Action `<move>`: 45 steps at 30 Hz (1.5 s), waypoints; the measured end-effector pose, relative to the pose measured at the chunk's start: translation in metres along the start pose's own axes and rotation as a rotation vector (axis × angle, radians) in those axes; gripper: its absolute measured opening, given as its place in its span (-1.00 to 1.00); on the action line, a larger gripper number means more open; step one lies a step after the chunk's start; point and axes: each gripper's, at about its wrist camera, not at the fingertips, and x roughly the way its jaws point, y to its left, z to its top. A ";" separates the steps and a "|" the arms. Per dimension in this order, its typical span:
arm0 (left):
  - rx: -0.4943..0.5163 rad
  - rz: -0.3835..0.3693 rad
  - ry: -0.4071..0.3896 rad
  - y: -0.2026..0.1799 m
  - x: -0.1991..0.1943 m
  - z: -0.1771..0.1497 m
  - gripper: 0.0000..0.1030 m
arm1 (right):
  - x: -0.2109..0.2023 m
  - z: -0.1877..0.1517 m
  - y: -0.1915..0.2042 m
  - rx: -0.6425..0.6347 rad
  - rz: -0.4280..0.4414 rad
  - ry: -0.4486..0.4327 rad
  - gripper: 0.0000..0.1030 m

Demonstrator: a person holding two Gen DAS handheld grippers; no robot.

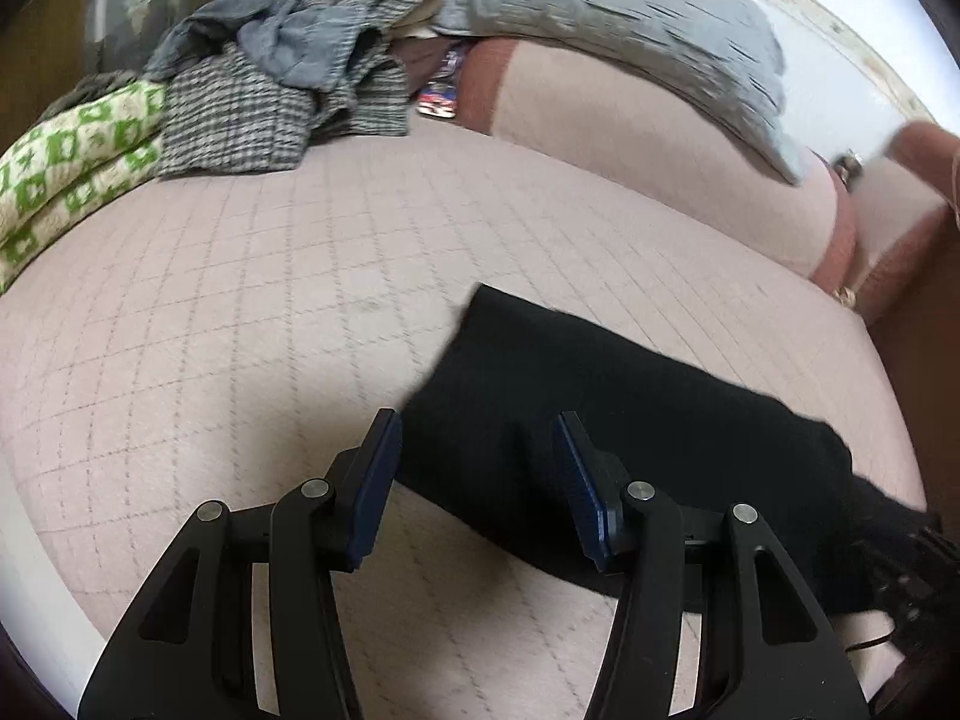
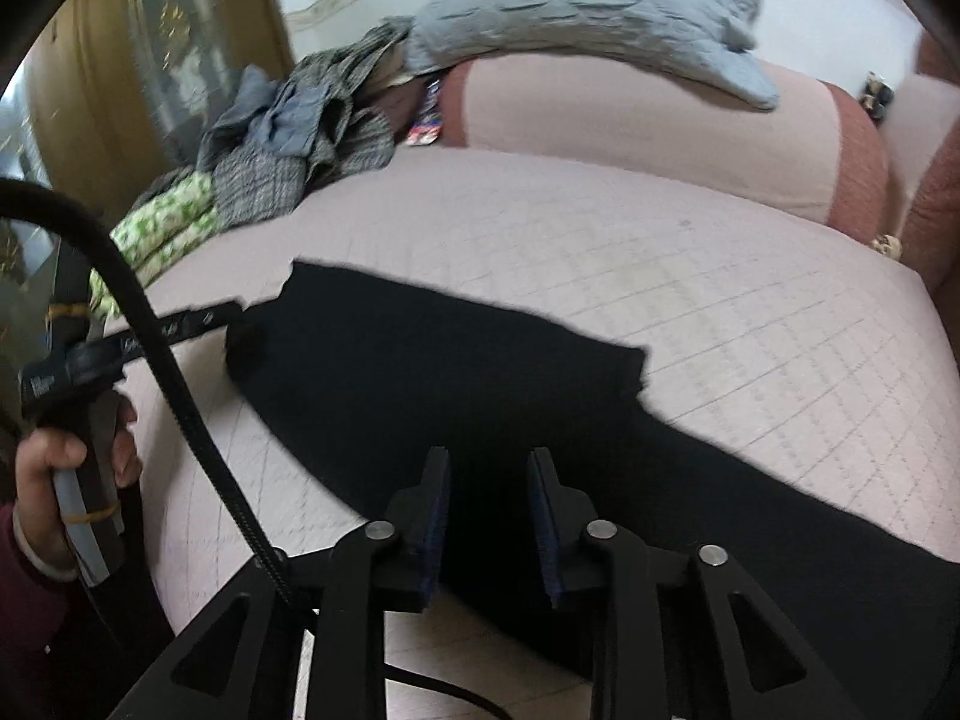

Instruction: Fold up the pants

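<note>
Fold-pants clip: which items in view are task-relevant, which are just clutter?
Job:
black pants, spread on the pink quilted bed
left gripper, open
right gripper, open

Lying about:
heap of checked and grey clothes
green-patterned blanket
grey pillow
pink bolster

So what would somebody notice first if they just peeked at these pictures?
Probably the black pants, spread flat across the pink quilted bed cover, dark against the pale fabric. Next, the two black claws low in the pictures: the left claw and the right claw, both open above the pants. Last, the messy heap of grey checked clothes at the bed's far left.
</note>
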 end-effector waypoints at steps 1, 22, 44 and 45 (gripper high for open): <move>0.019 -0.009 0.009 -0.004 0.003 -0.004 0.02 | 0.008 -0.005 0.003 0.001 -0.001 0.024 -0.37; 0.278 -0.160 0.028 -0.108 -0.013 -0.011 0.02 | -0.113 -0.058 -0.115 0.287 -0.224 -0.037 -0.15; 0.476 -0.302 0.050 -0.234 -0.012 -0.033 0.02 | -0.162 -0.117 -0.188 0.463 -0.328 -0.024 -0.08; 0.480 -0.304 0.052 -0.237 -0.011 -0.034 0.02 | -0.164 -0.120 -0.189 0.469 -0.327 -0.025 -0.08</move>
